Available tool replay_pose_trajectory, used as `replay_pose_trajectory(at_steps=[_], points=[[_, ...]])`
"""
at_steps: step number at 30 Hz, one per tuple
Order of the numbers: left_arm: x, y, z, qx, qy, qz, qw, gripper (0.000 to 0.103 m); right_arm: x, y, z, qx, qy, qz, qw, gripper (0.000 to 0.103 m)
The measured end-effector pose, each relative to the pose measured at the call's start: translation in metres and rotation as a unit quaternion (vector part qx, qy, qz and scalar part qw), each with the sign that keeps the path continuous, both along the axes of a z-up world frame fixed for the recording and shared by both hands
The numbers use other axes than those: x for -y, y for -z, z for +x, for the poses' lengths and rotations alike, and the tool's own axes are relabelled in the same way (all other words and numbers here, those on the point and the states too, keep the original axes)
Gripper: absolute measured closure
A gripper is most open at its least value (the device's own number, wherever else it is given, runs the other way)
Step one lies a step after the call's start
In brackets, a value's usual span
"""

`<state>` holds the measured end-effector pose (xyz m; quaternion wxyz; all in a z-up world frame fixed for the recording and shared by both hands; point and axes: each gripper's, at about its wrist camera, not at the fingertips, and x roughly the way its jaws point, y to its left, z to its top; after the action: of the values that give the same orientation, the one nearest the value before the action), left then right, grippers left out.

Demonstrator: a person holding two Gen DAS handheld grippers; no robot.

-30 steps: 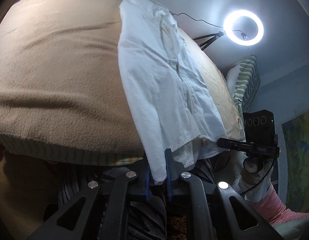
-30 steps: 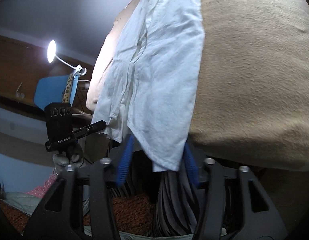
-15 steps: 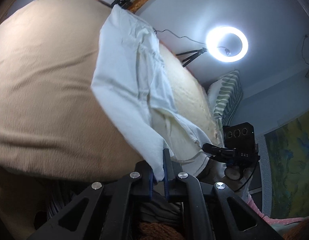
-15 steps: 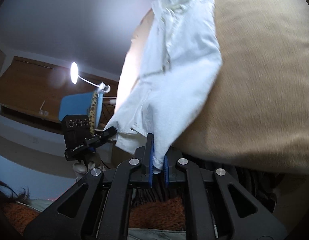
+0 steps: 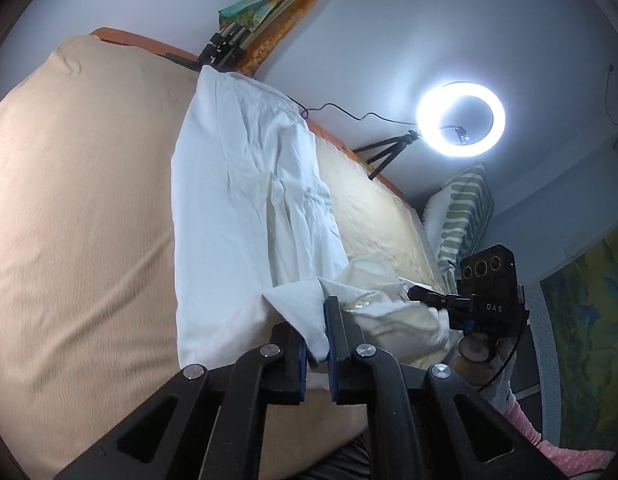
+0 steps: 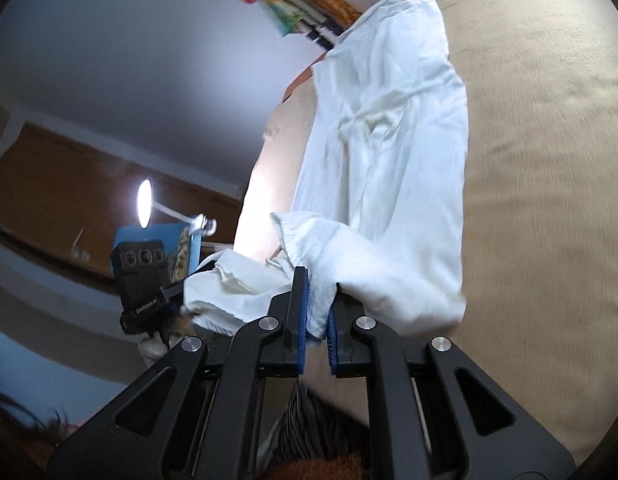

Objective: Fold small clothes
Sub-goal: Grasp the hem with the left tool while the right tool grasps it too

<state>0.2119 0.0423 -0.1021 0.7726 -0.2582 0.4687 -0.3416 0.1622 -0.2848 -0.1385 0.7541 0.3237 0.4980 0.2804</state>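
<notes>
Both tongs (image 5: 318,344) (image 6: 314,320) have lifted the garment's (image 5: 245,208) hem inward.

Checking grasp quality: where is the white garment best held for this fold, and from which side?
At its two near hem corners, from the bed's near edge. The white garment lies lengthwise on the beige blanket; left gripper and right gripper each pinch one.
</notes>
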Motion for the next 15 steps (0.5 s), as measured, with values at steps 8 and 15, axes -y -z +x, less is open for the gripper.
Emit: replay_pose_trajectory(at_steps=[8,15], points=[[0.008,0.034,0.058,-0.03,-0.015,0.017,0.9993,0.098,0.01,0.035,0.056,-0.062,0.036,0.012,0.997,0.094],[0.014,0.05,0.077,-0.042,-0.021,0.03,0.9984,0.065,0.025,0.062,0.068,-0.112,0.061,0.058,0.99,0.08]])
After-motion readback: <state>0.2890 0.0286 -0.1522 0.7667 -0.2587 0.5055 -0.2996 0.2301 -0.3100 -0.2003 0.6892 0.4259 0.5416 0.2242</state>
